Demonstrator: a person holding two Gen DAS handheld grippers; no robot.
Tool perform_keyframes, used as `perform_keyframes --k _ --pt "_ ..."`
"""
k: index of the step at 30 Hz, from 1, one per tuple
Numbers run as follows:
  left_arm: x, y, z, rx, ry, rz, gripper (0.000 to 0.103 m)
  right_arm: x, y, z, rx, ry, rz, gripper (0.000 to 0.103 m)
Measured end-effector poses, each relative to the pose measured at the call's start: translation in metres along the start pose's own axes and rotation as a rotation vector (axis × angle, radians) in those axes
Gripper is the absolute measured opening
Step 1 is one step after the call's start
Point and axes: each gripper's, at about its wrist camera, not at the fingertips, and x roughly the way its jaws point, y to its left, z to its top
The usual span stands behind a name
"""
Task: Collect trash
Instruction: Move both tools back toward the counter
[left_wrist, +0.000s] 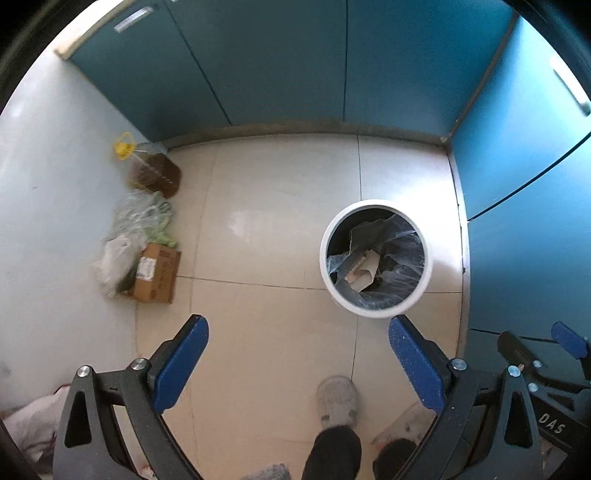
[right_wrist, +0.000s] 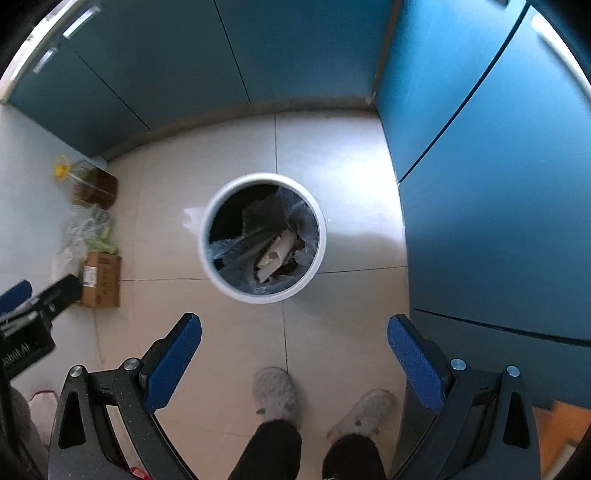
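A white round trash bin (left_wrist: 375, 309) stands on the tiled floor, lined with a clear bag (left_wrist: 404, 240) and holding crumpled paper and cardboard (left_wrist: 364, 271). It also shows in the right wrist view (right_wrist: 236, 288), with its paper scraps (right_wrist: 275, 254). My left gripper (left_wrist: 298, 363) is open and empty, held high above the floor, left of the bin. My right gripper (right_wrist: 294, 363) is open and empty, above the floor just in front of the bin.
Against the left wall lie a cardboard box (left_wrist: 157, 273), plastic bags (left_wrist: 129, 229) and an oil jug (left_wrist: 155, 171) with a yellow cap. Blue cabinets (left_wrist: 280, 62) close off the back and right. The person's slippered feet (right_wrist: 275, 395) stand below the grippers.
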Motion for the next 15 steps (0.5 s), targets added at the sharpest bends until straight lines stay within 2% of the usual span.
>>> perform_keyframes --k 7,15 --pt "-0.122 0.006 -0.023 -0.008 -0.081 -0.004 0.099 -0.146 0.006 -0.017 -0.036 -0.089 0.045 0.102" --pt "-0.238 0.003 -0.037 0.013 -0.167 0.000 0.099 -0.270 -0.013 -0.046 0.037 -0.139 0.174 0.102"
